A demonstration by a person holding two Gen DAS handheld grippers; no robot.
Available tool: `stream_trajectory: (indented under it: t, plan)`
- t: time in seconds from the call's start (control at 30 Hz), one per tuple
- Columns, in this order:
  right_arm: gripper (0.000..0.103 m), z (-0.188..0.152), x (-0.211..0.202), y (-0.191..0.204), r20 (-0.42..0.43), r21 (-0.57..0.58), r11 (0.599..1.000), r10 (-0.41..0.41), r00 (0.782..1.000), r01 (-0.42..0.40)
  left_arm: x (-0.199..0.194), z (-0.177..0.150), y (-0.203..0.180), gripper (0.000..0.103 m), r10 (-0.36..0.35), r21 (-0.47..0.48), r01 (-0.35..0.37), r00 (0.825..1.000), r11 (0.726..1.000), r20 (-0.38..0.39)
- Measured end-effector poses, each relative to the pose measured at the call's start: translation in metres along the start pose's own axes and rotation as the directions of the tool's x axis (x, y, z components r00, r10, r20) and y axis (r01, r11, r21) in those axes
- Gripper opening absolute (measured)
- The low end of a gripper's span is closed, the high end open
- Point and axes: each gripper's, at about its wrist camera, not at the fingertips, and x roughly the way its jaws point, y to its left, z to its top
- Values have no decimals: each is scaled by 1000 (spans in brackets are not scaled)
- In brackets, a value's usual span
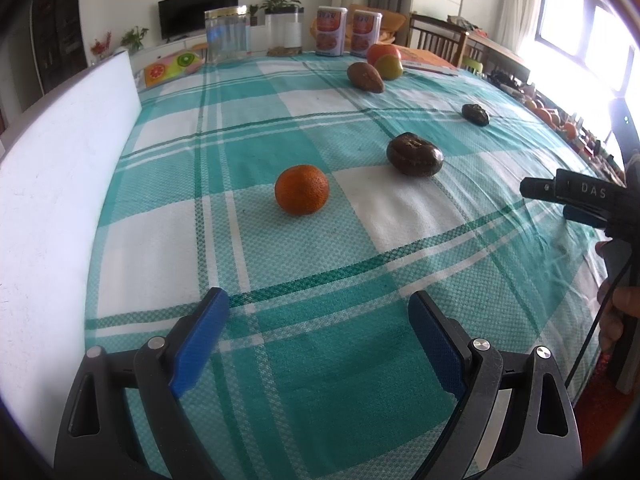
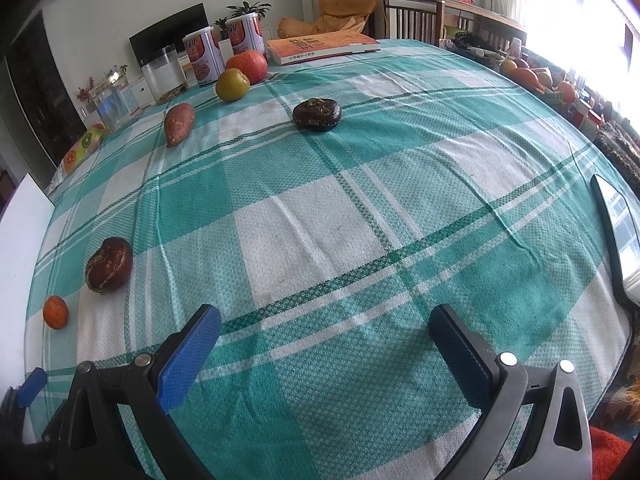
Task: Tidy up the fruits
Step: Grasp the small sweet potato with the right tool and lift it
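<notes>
Low in the left wrist view, the left gripper hangs over the checked cloth with its blue pads well apart and nothing between them. Just above frame centre sits the orange, alone on a white square, and it looks like the likeliest first pick. To take it well, I would line it up midway between the pads, come in low so they meet its widest part, and close gently (a round fruit rolls if only one pad touches first). Right of it lies a dark chestnut; a smaller dark one is further up and right. Near the top, a brown sweet potato lies beside a yellow-green apple and a red-orange fruit. At the right edge the right gripper pokes in side-on.

From the right wrist view, the right gripper is likewise spread wide and empty. The orange shows at the left edge, small, bright and pebbly-skinned, with the glossy brown chestnut near it. The second chestnut sits in the upper centre, and the sweet potato, apple and red-orange fruit trail toward the upper left. All the fruits lie scattered, well apart, so sorting appears not yet begun.
</notes>
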Motion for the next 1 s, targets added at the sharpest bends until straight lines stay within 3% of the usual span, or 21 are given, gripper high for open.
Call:
stream_trajectory:
  t: [0.13, 0.27, 0.4, 0.47, 0.53, 0.6, 0.63, 0.67, 0.73, 0.83, 1.0]
  plan:
    - [103, 53, 14, 22, -68, -39, 990, 129, 989, -132, 1, 1, -1, 93, -10, -1, 10, 1000, 1000, 3]
    - [101, 121, 45, 72, -115, -99, 965, 231, 966, -242, 1, 1, 0, 93, -18, -2, 18, 1000, 1000, 5]
    - [84, 172, 94, 120, -171, -136, 959, 224, 959, -248, 1, 2, 1, 93, -27, -2, 27, 1000, 1000, 6]
    - [82, 186, 119, 136, -201, -124, 962, 217, 955, -245, 1, 2, 1, 93, -28, -1, 28, 1000, 1000, 6]
    - [78, 195, 139, 148, -221, -116, 963, 212, 952, -242, 1, 2, 1, 93, -29, -3, 29, 1000, 1000, 7]
    - [63, 199, 158, 159, -252, -132, 963, 195, 948, -234, 1, 2, 2, 93, -35, -8, 35, 999, 999, 10]
    - [59, 198, 159, 165, -235, -171, 965, 158, 959, -201, 1, 2, 2, 93, -39, -11, 39, 999, 999, 11]
    - [41, 198, 159, 171, -225, -212, 957, 148, 963, -197, 1, 2, 2, 93, -43, -14, 43, 999, 999, 13]
    - [41, 194, 156, 173, -232, -227, 954, 143, 962, -196, 1, 2, 4, 93, -51, -19, 51, 999, 999, 16]
    - [41, 183, 139, 159, -252, -179, 951, 203, 946, -252, 0, 2, 5, 93, -60, -26, 60, 998, 998, 20]
    - [41, 154, 77, 116, -275, -113, 930, 308, 911, -349, 0, 2, 6, 93, -62, -30, 63, 998, 998, 22]
